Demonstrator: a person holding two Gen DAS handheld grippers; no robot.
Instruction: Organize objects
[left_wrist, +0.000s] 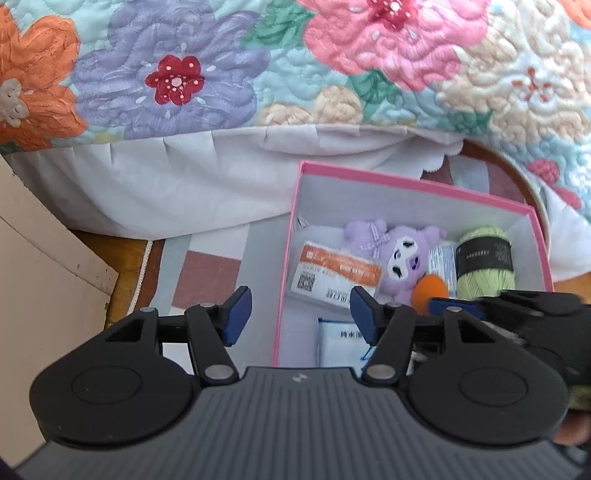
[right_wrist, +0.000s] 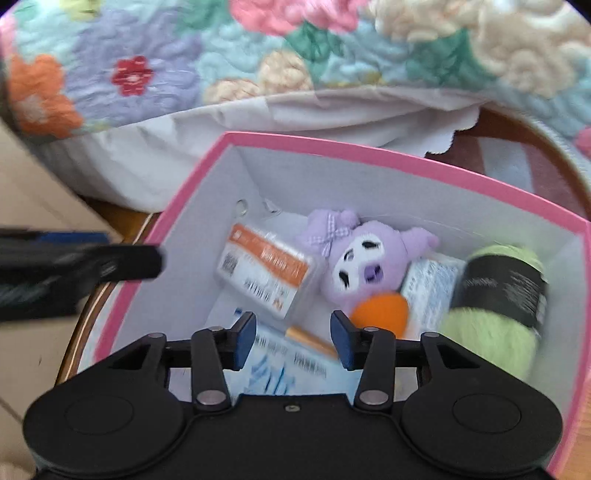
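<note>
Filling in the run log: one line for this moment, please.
left gripper: open, empty | right gripper: open, empty, over pink box | box: plush, yarn

Soft, even daylight; the right wrist view is motion-blurred, the left sharper, both bowed by fisheye at the edges.

A box (right_wrist: 369, 155) is sitting on a mat (left_wrist: 210, 273), just before the quilt (left_wrist: 258, 74) that is hanging behind it. Inside the box, a card pack (right_wrist: 266, 273) is lying toward the left wall, with a plush (right_wrist: 365, 266) lying just to its right, against the far wall. A ball (right_wrist: 380, 310) is resting against the plush's near side. A yarn skein (right_wrist: 498, 295) is lying by the right wall, and a small packet (right_wrist: 428, 288) is wedged between plush and yarn. A tissue pack (right_wrist: 280, 365) is lying at the near wall, with a tube (right_wrist: 310, 339) lying on it.
</note>
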